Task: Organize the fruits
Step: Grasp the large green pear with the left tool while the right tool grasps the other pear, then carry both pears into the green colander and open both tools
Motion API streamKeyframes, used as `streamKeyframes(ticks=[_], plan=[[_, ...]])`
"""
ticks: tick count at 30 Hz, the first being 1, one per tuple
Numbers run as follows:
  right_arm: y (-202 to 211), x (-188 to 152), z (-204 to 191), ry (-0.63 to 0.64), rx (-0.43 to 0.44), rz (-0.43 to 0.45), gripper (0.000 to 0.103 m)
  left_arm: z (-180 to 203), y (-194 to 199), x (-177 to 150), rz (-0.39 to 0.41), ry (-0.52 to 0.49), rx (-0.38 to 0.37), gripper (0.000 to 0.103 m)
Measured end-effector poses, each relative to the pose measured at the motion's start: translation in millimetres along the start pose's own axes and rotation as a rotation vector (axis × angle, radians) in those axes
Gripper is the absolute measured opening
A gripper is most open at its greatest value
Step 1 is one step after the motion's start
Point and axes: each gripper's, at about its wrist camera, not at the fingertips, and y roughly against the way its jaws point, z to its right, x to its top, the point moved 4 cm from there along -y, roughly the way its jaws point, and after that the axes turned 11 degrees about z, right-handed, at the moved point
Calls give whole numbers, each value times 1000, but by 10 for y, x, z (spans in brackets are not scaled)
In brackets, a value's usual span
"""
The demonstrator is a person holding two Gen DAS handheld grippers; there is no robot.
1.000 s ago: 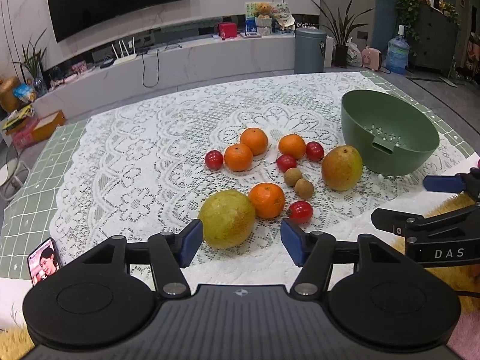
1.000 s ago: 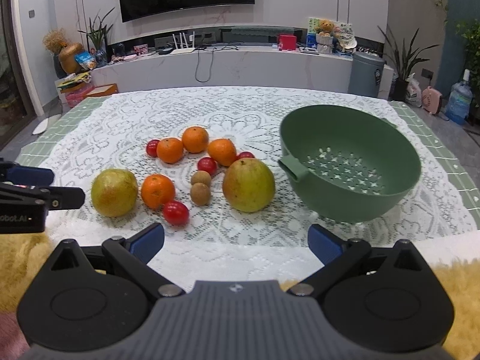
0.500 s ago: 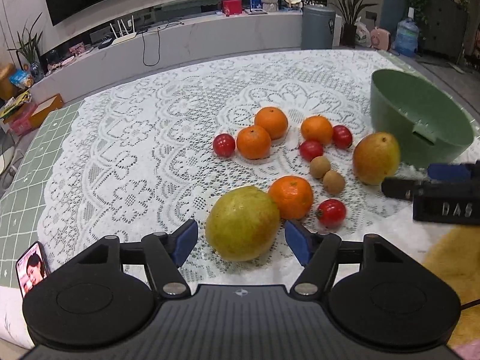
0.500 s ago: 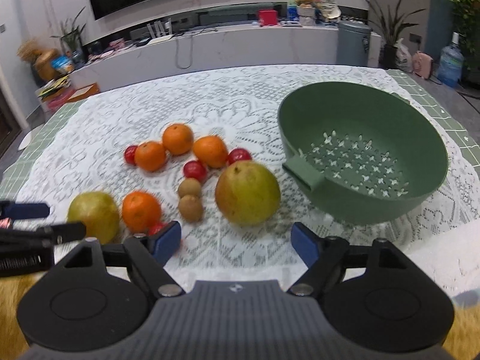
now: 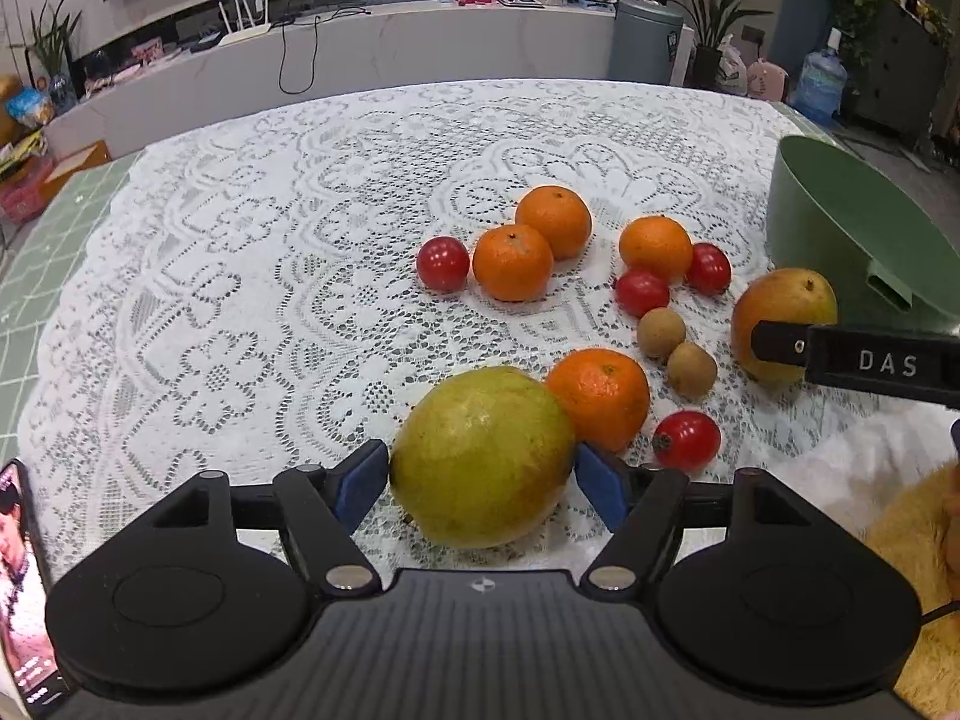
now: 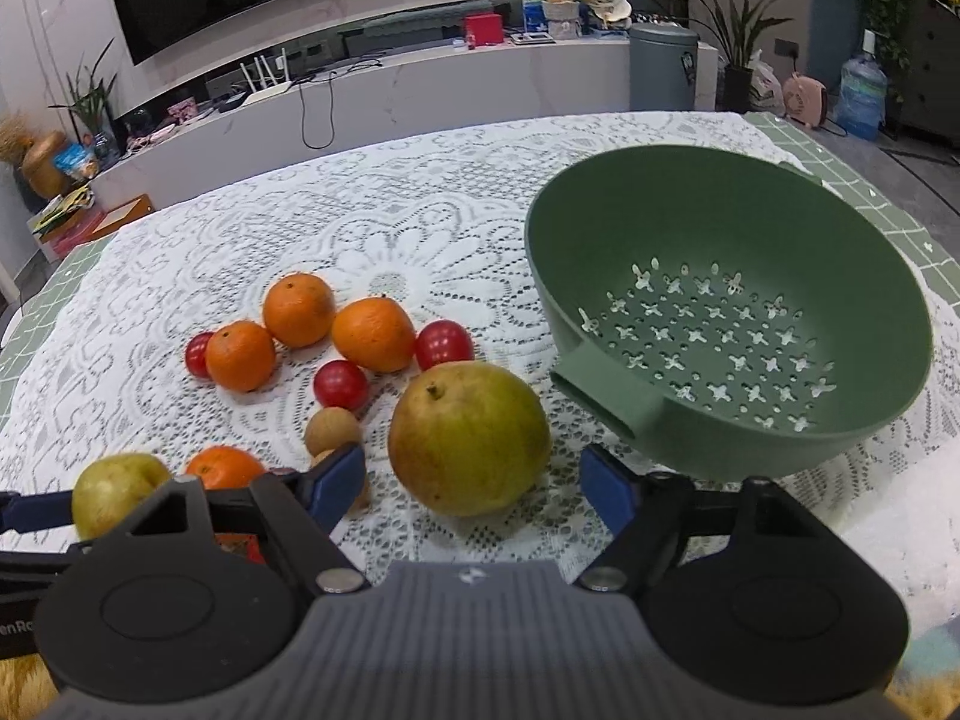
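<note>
White lace tablecloth (image 5: 240, 252); matt green plastic colander (image 6: 840, 276).

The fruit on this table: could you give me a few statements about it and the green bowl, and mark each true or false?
1. The green bowl has fruit in it. False: only its holed bottom shows.
2. Four oranges lie on the lace cloth. True.
3. The left tool has the yellow-green pear between its blue pads. True; the pads look barely clear of it and the jaws have just been opening.
4. The right tool is lifting the reddish pear off the cloth. False: that pear rests on the cloth, clear of the pads, though the jaws have just been closing.
5. The two small brown fruits lie inside the bowl. False: they are on the cloth among the tomatoes.
</note>
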Motion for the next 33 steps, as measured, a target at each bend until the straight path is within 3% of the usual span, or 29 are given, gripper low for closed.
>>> streamKeyframes(ticks=[10,24,28,33], plan=[[-210,-22,8,-30,3,-21,63,-113,-149,3,2,126,-45,85],[-168,-45,22,-39,21,-10,63,-158,-126,-16,24,158,-54,81],[-68,-43,-5,-24,46,11,62,-190,3,-4,70,169,-24,81],[166,-45,-62,-1,113,55,62,-169,270,48,153,194,-51,81]])
